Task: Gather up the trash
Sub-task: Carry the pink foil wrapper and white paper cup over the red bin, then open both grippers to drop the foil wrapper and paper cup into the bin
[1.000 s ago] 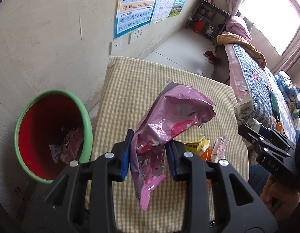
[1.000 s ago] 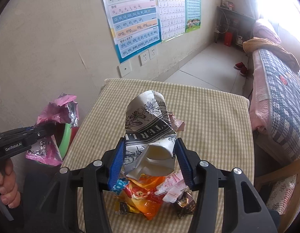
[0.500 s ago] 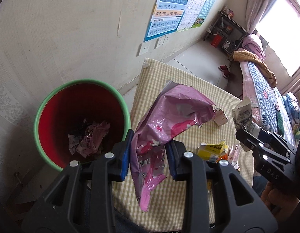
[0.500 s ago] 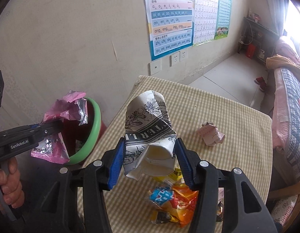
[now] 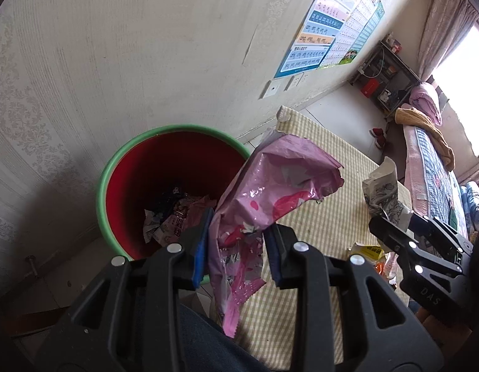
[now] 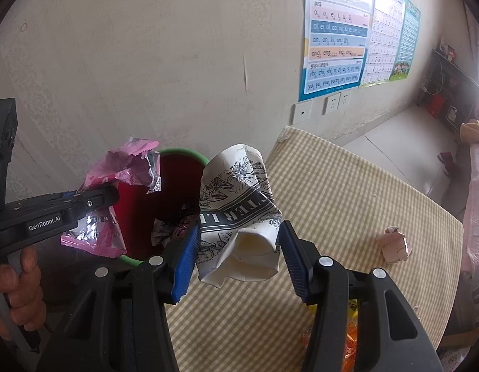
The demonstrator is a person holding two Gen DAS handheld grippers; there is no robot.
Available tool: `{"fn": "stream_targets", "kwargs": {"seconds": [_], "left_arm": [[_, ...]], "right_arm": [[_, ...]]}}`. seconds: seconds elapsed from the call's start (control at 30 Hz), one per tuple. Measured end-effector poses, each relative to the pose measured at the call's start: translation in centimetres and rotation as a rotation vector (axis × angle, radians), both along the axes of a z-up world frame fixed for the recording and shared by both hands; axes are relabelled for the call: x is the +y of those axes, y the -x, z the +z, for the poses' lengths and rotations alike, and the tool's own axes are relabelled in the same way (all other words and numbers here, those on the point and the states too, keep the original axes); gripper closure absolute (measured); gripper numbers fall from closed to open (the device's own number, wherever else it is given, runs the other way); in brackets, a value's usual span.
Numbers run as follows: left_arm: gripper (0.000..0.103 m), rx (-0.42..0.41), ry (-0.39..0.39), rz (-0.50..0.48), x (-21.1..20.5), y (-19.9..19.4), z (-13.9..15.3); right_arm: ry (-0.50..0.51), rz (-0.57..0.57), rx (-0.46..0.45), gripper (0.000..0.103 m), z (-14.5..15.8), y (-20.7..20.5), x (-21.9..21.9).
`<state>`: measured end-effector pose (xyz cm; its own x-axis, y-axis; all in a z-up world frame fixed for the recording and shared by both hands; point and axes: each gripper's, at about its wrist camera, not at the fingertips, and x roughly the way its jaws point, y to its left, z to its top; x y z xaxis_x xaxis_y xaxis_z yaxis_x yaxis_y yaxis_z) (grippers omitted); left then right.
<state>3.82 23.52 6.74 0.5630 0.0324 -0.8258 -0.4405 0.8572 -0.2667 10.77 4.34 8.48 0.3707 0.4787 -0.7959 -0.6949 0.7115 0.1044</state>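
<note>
A checked yellow tablecloth (image 6: pixel 348 204) covers the table by a pale wall, with a green-rimmed red bin (image 5: pixel 165 167) beside it. The left gripper (image 5: pixel 236 248) pinches a crinkled pink foil wrapper (image 5: pixel 270 192) just beside the bin's rim. The right gripper (image 6: pixel 236 254) clamps a crushed printed paper cup (image 6: pixel 239 210) near the table's edge. A crumpled pink paper scrap (image 6: pixel 394 245) lies on the cloth.
</note>
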Motion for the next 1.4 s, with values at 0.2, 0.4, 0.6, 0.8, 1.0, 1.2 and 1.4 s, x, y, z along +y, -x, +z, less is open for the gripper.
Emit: {"fn": "stream_targets", "kwargs": {"seconds": [0.2, 0.4, 0.6, 0.8, 1.0, 1.2, 1.4], "left_arm": [[0.072, 0.007, 0.01, 0.051, 2.5, 0.6, -0.5], [0.072, 0.013, 0.019, 0.097, 5.3, 1.4, -1.1], [0.072, 0.021, 0.037, 0.125, 7.5, 1.5, -2.0], [0.072, 0.024, 0.05, 0.14, 9.1, 1.5, -2.6], [0.049, 0.012, 0.065, 0.164, 9.9, 1.6, -2.9], [0.022, -0.002, 0.073, 0.189, 9.9, 2.3, -2.5], [0.011, -0.021, 0.059, 0.192, 9.1, 2.7, -1.3]], "right_arm": [[-0.002, 0.06, 0.005, 0.052, -0.3, 0.3, 3.3], [0.0, 0.119, 0.012, 0.052, -0.9, 0.5, 7.0], [0.0, 0.163, 0.027, 0.052, -1.7, 0.7, 10.3], [0.009, 0.183, 0.041, 0.051, -2.7, 0.5, 12.1], [0.021, 0.175, 0.068, 0.039, -3.6, 0.0, 12.6], [0.024, 0.163, 0.063, 0.031, -3.5, 0.2, 12.2], [0.011, 0.139, 0.046, 0.029, -2.3, 0.6, 10.8]]}}
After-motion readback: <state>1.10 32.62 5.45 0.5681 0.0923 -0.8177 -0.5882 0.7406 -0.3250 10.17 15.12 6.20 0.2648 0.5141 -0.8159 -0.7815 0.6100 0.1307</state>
